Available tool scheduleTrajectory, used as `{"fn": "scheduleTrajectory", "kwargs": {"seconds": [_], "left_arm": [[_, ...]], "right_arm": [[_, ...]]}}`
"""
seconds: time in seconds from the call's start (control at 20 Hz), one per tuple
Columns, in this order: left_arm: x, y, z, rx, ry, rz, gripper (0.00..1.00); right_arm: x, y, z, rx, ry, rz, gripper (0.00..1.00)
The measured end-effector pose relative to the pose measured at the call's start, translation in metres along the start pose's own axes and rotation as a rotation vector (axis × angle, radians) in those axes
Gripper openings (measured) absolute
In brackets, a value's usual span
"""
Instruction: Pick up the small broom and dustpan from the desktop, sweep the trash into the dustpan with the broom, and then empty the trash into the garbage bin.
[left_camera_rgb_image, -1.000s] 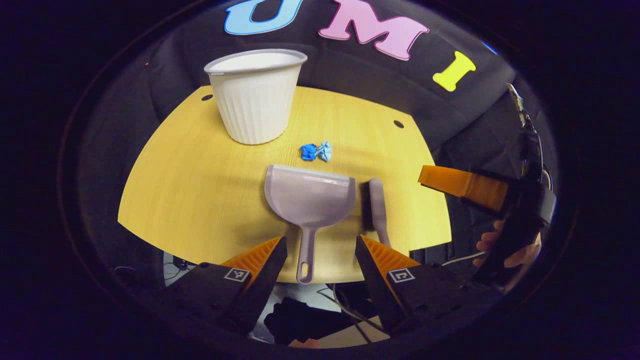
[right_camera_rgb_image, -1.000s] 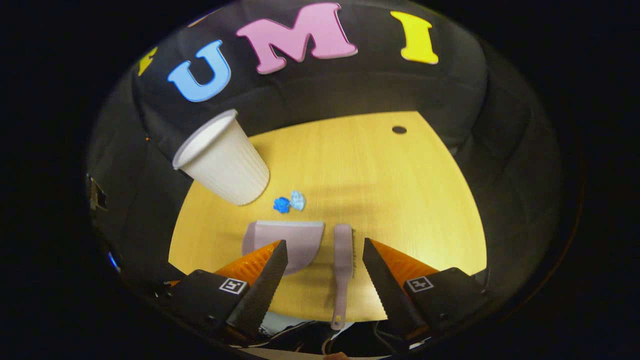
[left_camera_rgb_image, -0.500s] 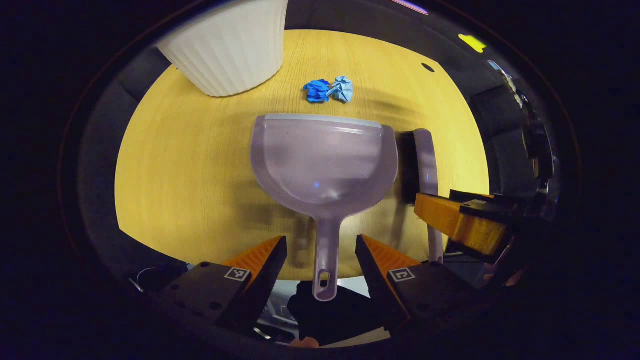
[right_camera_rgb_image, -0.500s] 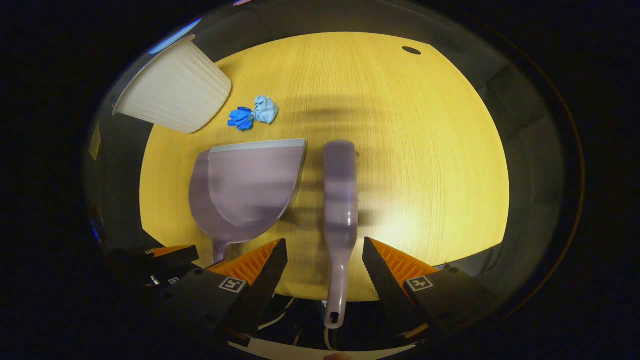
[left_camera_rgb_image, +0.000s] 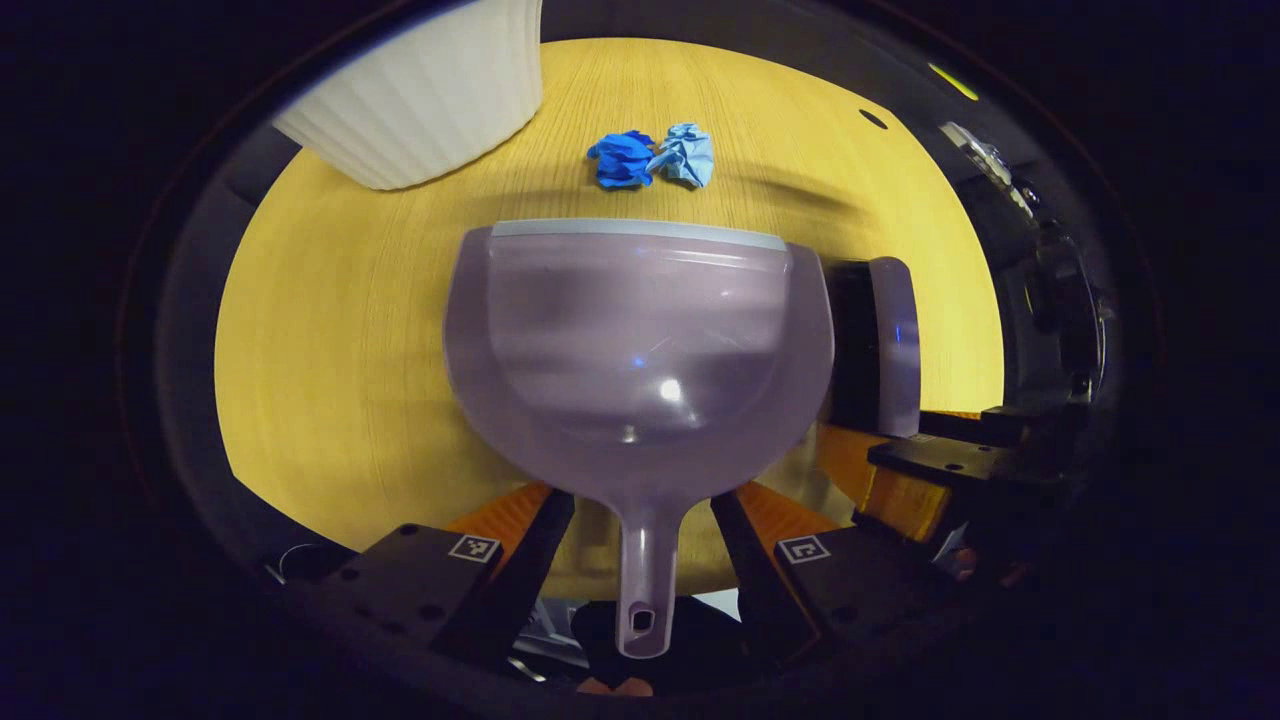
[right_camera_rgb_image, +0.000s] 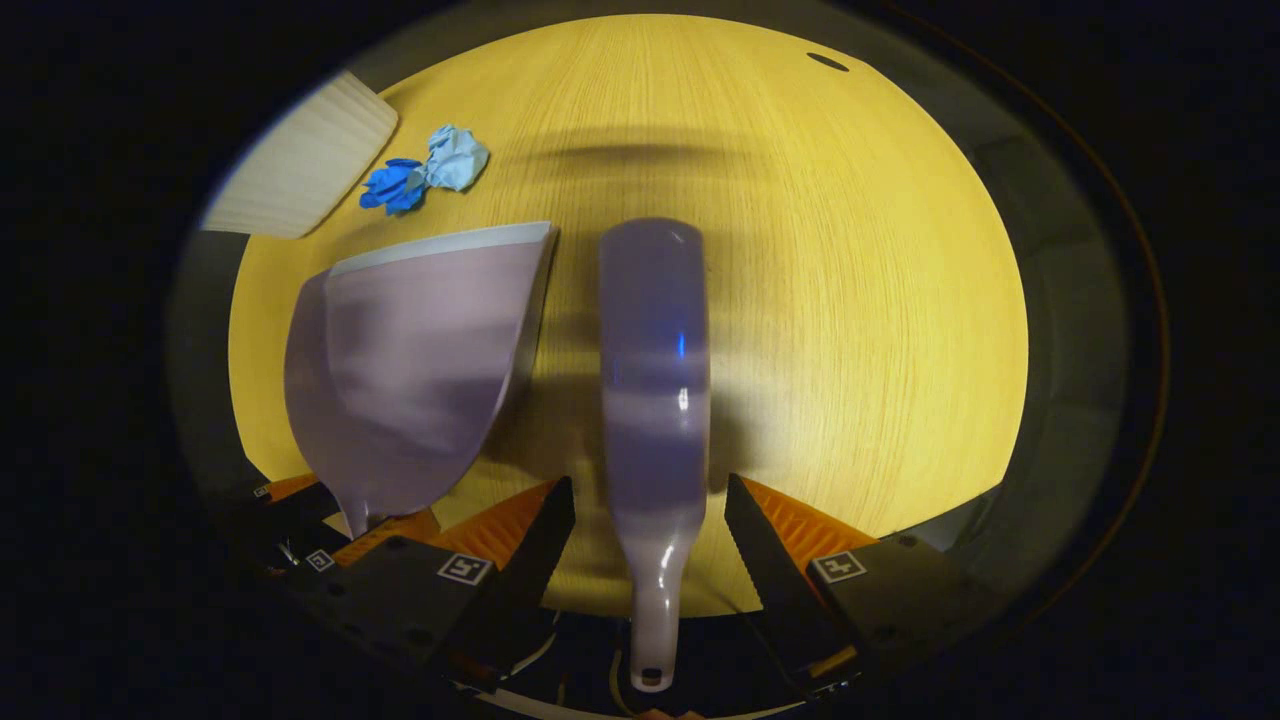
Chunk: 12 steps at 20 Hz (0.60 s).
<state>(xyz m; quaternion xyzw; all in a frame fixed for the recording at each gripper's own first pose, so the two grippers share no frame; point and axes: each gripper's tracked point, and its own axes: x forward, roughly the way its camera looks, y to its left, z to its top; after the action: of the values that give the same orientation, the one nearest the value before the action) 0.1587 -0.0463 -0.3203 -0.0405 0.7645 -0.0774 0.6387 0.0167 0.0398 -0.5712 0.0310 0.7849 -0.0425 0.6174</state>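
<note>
A pale purple dustpan (left_camera_rgb_image: 640, 340) lies flat on the yellow table (left_camera_rgb_image: 330, 330), mouth facing away. Its handle (left_camera_rgb_image: 645, 585) runs back between the fingers of my left gripper (left_camera_rgb_image: 642, 500), which is open and straddles it with gaps on both sides. The matching small broom (right_camera_rgb_image: 655, 370) lies just right of the dustpan (right_camera_rgb_image: 420, 360). My right gripper (right_camera_rgb_image: 648, 483) is open, one finger on each side of the broom's thin handle (right_camera_rgb_image: 655, 600). Two crumpled blue paper balls (left_camera_rgb_image: 650, 158) (right_camera_rgb_image: 425, 172) sit just beyond the dustpan's lip.
A white ribbed garbage bin (left_camera_rgb_image: 420, 100) (right_camera_rgb_image: 300, 170) stands at the far left of the table. The right gripper (left_camera_rgb_image: 920, 470) sits close beside the left one (right_camera_rgb_image: 330, 530). The near table edge (right_camera_rgb_image: 900, 520) runs under both handles. Bare tabletop stretches right of the broom.
Both grippers have dropped lower and pushed forward. The dustpan and broom handles now lie deeper between the open fingers. Neither tool has moved.
</note>
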Motion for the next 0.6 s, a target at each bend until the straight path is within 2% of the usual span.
{"fn": "scheduleTrajectory", "kwargs": {"seconds": [0.15,0.2,0.3,0.35,0.4,0.45,0.5,0.55,0.6], "left_arm": [[0.006,-0.001,0.008,0.013,0.004,0.001,0.83],[0.01,0.0,0.01,0.021,-0.002,0.005,0.83],[0.014,0.001,0.014,0.036,-0.006,0.011,0.83],[0.014,0.001,0.016,0.037,-0.005,0.014,0.8],[0.016,0.001,0.015,0.036,-0.008,0.013,0.67],[0.018,0.002,0.015,0.037,-0.003,0.022,0.6],[0.02,0.003,0.014,0.035,0.003,0.021,0.48],[0.022,0.002,0.013,0.034,0.014,0.018,0.44],[0.022,0.003,0.012,0.038,0.022,0.015,0.33]], "right_arm": [[0.006,0.001,-0.004,-0.013,0.031,-0.005,0.99],[0.009,0.0,-0.004,-0.005,0.038,-0.007,0.96],[0.012,-0.003,-0.004,0.0,0.041,-0.017,0.76],[0.008,-0.002,-0.003,0.006,0.042,-0.019,0.69],[0.012,-0.003,-0.002,0.009,0.039,-0.019,0.59],[0.012,-0.003,-0.002,0.003,0.043,-0.021,0.53],[0.01,-0.003,-0.003,-0.003,0.047,-0.017,0.44],[0.009,-0.004,-0.004,-0.009,0.054,-0.014,0.43],[0.009,-0.003,-0.005,-0.018,0.061,-0.005,0.45]]}}
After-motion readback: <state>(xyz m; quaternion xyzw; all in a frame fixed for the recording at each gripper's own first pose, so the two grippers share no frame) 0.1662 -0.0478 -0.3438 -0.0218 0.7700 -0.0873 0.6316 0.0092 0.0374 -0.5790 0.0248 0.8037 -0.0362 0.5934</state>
